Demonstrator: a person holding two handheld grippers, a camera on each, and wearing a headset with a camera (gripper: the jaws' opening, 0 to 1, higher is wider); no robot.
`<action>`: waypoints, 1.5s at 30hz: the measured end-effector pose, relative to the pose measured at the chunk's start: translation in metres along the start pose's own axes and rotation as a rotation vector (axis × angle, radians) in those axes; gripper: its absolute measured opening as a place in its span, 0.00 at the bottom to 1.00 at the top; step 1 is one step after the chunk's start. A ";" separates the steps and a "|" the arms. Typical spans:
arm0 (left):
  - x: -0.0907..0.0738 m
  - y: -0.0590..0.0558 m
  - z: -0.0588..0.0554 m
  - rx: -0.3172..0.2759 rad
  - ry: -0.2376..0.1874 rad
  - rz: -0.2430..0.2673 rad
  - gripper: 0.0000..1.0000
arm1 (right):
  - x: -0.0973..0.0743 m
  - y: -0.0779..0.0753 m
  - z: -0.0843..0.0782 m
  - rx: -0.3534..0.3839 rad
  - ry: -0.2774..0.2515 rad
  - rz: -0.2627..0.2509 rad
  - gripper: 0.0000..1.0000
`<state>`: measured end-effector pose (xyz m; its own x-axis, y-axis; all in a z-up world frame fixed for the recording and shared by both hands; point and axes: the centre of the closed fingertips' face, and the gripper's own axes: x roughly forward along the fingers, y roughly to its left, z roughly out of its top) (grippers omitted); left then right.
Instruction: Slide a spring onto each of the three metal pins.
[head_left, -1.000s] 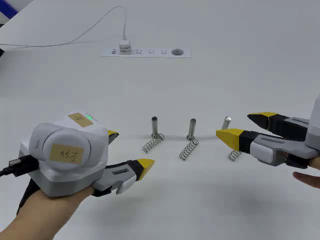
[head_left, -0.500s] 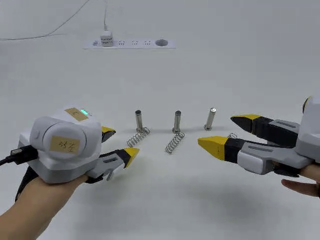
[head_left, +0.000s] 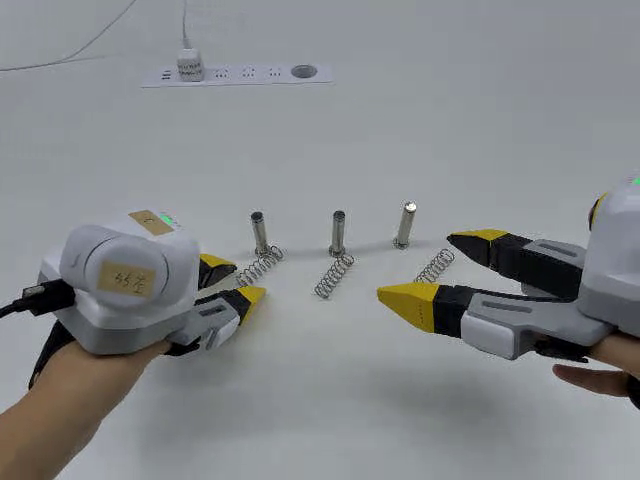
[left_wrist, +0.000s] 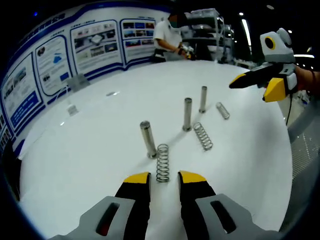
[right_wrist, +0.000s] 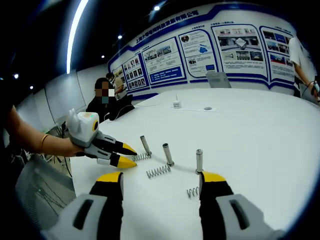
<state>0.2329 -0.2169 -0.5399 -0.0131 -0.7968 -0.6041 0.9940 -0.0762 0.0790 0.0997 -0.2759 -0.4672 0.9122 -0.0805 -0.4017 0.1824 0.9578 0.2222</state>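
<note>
Three metal pins stand upright in a row on the white bench (head_left: 300, 400): left pin (head_left: 259, 232), middle pin (head_left: 338, 232), right pin (head_left: 405, 224). No spring on any yet. One spring lies flat beside each base: left spring (head_left: 260, 267), middle spring (head_left: 334, 275), right spring (head_left: 435, 265).

Fingers of the left gripper (head_left: 228, 280) are narrowly parted and empty, tips just short of the left spring. Fingers of the right gripper (head_left: 440, 267) are spread wide and empty, hovering near the right spring.

A power strip (head_left: 240, 74) sits at the far side of the bench.
</note>
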 end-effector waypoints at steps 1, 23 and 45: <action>0.000 -0.001 0.001 0.002 -0.001 -0.008 0.21 | 0.000 0.000 0.000 0.001 -0.001 -0.001 0.63; 0.001 -0.004 0.001 -0.002 0.038 -0.059 0.10 | -0.001 -0.001 -0.001 0.005 0.004 -0.016 0.61; -0.037 -0.022 0.031 -0.102 -0.115 -0.038 0.09 | 0.005 0.016 0.021 0.061 -0.036 0.032 0.51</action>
<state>0.2086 -0.2042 -0.4943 -0.0575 -0.8585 -0.5095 0.9983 -0.0511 -0.0265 0.1151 -0.2671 -0.4475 0.9305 -0.0611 -0.3612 0.1738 0.9416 0.2884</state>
